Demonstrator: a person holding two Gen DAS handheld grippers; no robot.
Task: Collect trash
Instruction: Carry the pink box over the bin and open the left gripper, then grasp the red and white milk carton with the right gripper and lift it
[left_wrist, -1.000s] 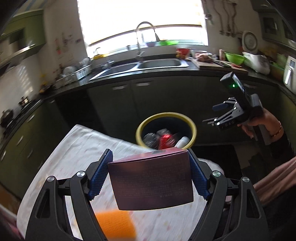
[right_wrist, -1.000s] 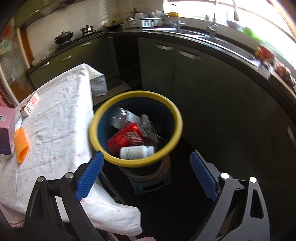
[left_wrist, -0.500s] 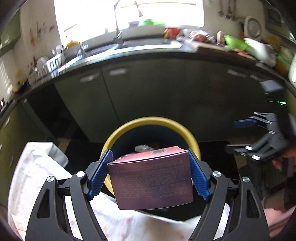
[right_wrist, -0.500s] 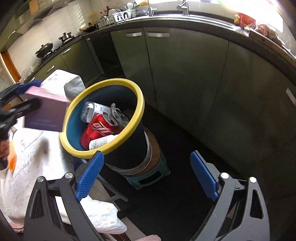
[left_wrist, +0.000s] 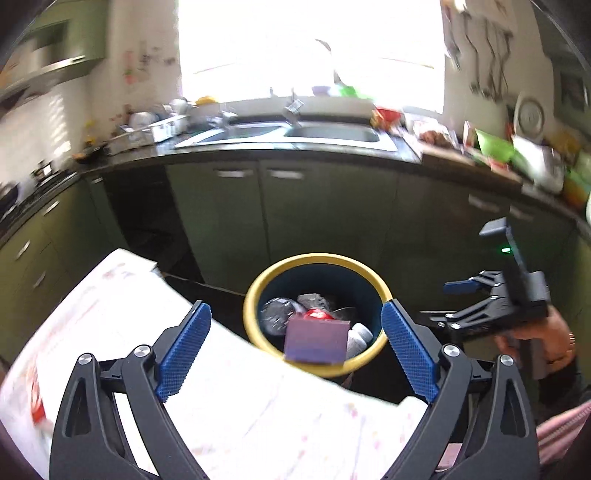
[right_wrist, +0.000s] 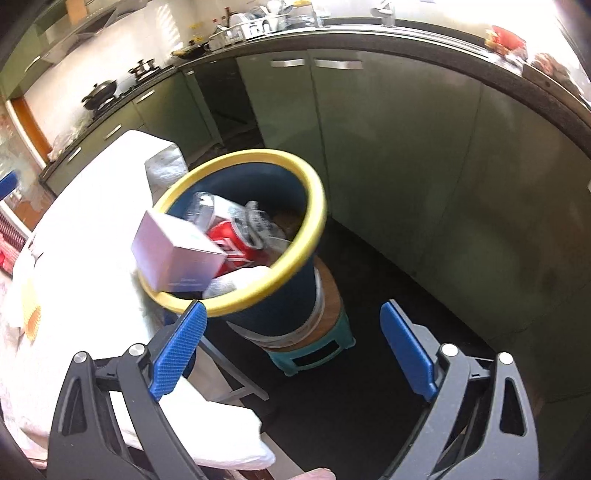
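The table (right_wrist: 85, 258) is still carrying an orange item (right_wrist: 31, 317). The bin (left_wrist: 255, 295) is already holding a can and bottles. The purple box (left_wrist: 317, 341) is falling over its rim, while your left gripper (left_wrist: 295, 350) is opening, empty. Your right gripper (right_wrist: 291, 354) is staying wide, empty.

Purple box (left_wrist: 317, 341), yellow-rimmed blue bin (left_wrist: 255, 291)

Black gripper (left_wrist: 295, 347) frame, blue ribbed pads (left_wrist: 183, 348), silver screws.
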